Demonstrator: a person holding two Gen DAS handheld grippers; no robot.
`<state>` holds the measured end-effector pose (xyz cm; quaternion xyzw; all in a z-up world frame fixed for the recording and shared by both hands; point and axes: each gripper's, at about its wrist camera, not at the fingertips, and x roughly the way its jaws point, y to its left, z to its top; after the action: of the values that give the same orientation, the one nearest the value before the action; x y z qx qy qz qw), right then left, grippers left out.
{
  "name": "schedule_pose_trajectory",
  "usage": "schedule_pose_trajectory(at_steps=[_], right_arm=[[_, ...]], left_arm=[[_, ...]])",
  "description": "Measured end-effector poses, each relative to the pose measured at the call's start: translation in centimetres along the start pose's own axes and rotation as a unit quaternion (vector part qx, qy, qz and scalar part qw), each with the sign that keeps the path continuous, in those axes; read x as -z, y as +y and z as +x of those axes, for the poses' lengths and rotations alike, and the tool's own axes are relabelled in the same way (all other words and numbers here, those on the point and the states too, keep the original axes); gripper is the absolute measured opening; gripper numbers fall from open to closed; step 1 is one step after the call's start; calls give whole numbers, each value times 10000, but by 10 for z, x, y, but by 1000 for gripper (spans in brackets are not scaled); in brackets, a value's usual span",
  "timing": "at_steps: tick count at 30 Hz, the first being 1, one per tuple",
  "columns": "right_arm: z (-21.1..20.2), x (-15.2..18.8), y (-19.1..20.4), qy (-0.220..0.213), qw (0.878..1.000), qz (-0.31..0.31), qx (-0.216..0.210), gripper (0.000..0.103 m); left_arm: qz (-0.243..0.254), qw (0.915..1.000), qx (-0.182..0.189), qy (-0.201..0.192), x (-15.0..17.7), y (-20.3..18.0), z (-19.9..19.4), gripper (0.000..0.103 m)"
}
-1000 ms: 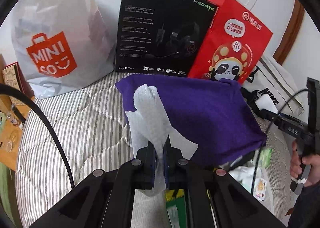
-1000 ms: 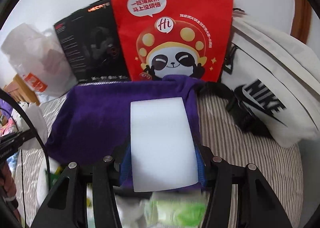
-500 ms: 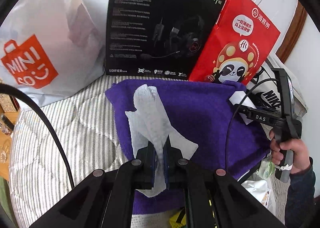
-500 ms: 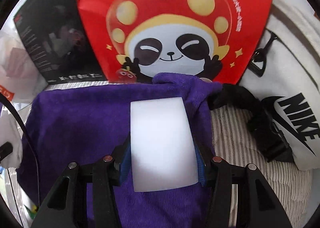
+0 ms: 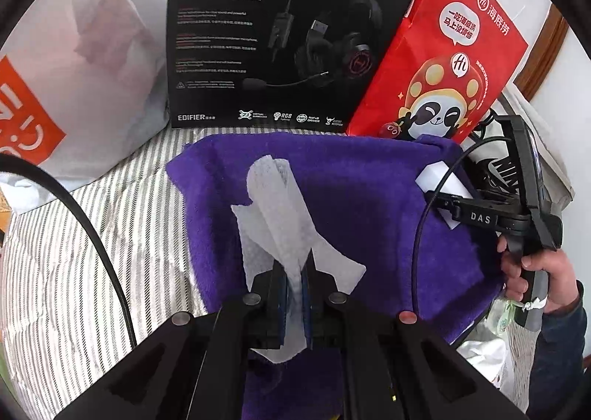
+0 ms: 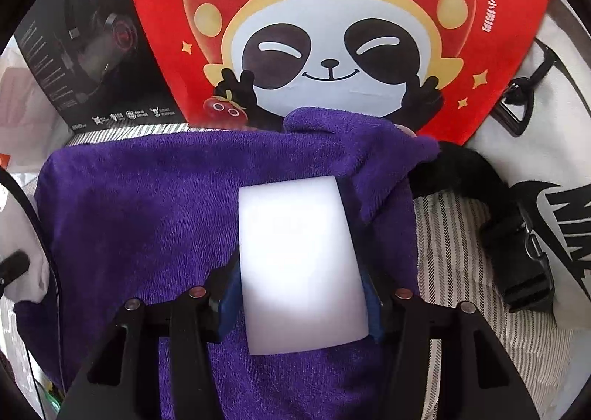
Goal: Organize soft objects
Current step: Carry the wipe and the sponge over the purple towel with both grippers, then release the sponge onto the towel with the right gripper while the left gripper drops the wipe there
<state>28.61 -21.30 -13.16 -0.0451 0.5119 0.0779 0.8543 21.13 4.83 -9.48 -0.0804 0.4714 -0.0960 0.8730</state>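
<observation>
A purple towel point(image 5: 369, 206) point(image 6: 147, 217) lies spread on the striped bedding. My left gripper point(image 5: 295, 265) is shut on a crumpled white paper tissue point(image 5: 280, 206), which hangs over the towel's near left part. My right gripper point(image 6: 295, 235) has a white sponge block point(image 6: 299, 272) between its blue pads, low over the towel's far right corner. Its jaws are opening, and the pads still look to be in contact with the block. In the left wrist view the sponge point(image 5: 437, 176) shows at the tip of the right gripper point(image 5: 454, 202), with a person's hand point(image 5: 535, 272) on the handle.
A red panda paper bag point(image 5: 443, 69) point(image 6: 332, 32), a black headset box point(image 5: 277, 32) and a white Miniso bag point(image 5: 74, 69) stand along the back. A white Nike bag point(image 6: 546, 161) with a black strap buckle point(image 6: 528, 265) lies to the right. Striped bedding point(image 5: 92, 254) shows on the left.
Both grippers moved forward and down toward the purple towel. The right one brought the sponge close to the towel's far right corner by the red bag. The tissue is still gripped.
</observation>
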Motion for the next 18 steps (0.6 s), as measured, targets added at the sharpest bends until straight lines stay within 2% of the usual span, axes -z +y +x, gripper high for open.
schedule_pose_trajectory(at_steps=[4, 9, 13, 18], right_arm=[[0, -1, -2, 64, 9998, -158, -39, 60], [-4, 1, -4, 150, 9995, -216, -177, 67], [-16, 6, 8, 16, 9990, -439, -50, 84], [-39, 14, 8, -267, 9988, -409, 33, 84]], left_arm=[[-65, 9998, 158, 120, -7, 1, 12, 7], [-18, 9996, 185, 217, -17, -2, 27, 7], [4, 9994, 0, 349, -18, -1, 44, 7], [56, 9992, -137, 366, -15, -3, 51, 7]])
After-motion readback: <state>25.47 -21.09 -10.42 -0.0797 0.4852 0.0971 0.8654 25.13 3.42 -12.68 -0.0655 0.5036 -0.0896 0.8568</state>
